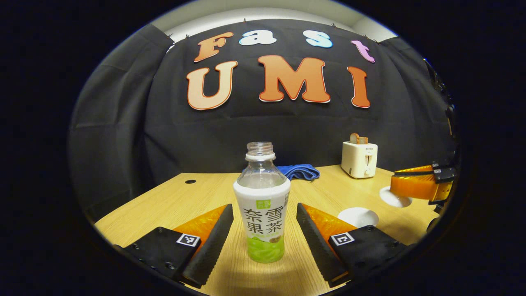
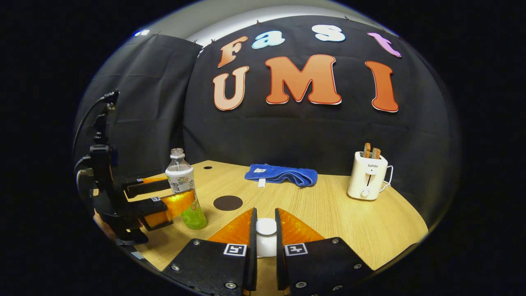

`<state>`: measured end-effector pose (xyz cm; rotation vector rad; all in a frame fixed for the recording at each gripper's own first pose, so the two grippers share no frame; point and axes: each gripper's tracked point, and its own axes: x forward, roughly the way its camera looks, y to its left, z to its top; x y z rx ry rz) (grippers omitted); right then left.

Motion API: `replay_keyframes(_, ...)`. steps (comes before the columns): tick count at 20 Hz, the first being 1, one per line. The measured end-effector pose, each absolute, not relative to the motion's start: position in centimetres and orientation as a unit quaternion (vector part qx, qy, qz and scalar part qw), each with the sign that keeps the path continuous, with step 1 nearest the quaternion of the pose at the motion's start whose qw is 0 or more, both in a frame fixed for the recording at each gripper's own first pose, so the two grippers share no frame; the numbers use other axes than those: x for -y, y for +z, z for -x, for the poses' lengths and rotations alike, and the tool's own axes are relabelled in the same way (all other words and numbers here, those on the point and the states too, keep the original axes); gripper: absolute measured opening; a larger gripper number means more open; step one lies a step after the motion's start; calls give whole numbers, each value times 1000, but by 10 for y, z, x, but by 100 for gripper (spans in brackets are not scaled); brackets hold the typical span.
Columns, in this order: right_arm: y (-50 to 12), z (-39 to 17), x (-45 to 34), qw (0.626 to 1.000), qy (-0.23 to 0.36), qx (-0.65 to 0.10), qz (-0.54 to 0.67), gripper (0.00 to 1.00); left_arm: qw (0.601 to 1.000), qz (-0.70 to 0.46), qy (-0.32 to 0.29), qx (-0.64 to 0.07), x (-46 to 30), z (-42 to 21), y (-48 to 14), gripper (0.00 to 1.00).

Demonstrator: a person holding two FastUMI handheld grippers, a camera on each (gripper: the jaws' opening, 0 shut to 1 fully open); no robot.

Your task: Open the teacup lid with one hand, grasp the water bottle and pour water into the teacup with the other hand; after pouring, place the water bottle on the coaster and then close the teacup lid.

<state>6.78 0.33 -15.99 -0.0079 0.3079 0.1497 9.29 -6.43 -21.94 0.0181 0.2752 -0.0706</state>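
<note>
My left tongs [image 1: 265, 230] are spread wide, straddling the water bottle [image 1: 263, 205] without touching; it stands upright on the wooden counter [image 1: 197, 197], uncapped, clear plastic with a white-and-green label, near empty as far as I can tell. My right tongs [image 2: 266, 232] are clenched on the white teacup lid's knob [image 2: 266, 227]. Round dark coaster [image 2: 228, 202] lies near the bottle. Folded blue cloth [image 2: 283, 174] and cream toaster [image 2: 367, 174], two slices in its slots, at the back
</note>
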Motion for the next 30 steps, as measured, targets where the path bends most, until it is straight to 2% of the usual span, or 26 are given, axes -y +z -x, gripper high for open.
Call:
replay_keyframes(2, -157, -67, 3, 987, 67, -149, 7, 19, 989, -18, -33, -142, 68, -95, -228, 99)
replay_keyframes(3, -155, -65, 3, 987, 67, -148, 5, 19, 988, -27, -35, -148, 70, -96, -232, 96)
replay_keyframes(4, -154, -64, 2, 987, 70, -146, 1, 19, 987, -34, -33, -153, 70, -100, -239, 98)
replay_keyframes(7, -148, -61, 5, 988, 71, -140, -2, 19, 985, -40, -22, -166, 66, -105, -251, 82)
replay_keyframes(8, -147, -61, 7, 988, 68, -139, -2, 19, 985, -35, -20, -170, 67, -106, -257, 83)
replay_keyframes(9, -146, -61, 9, 988, 67, -138, -2, 19, 986, -32, -22, -162, 66, -114, -258, 74)
replay_keyframes(12, -145, -60, 13, 989, 66, -135, -12, 19, 988, -27, -22, -151, 66, -109, -252, 72)
replay_keyframes(13, -144, -59, 14, 989, 65, -136, -13, 19, 988, -34, -23, -150, 64, -112, -253, 66)
replay_keyframes(23, -133, -54, 39, 991, 47, -121, -16, 19, 963, -221, -12, -152, 42, -118, -233, 68)
replay_keyframes(30, -127, -49, 51, 993, 39, -113, -21, 19, 918, -366, -36, -146, 52, -123, -232, 66)
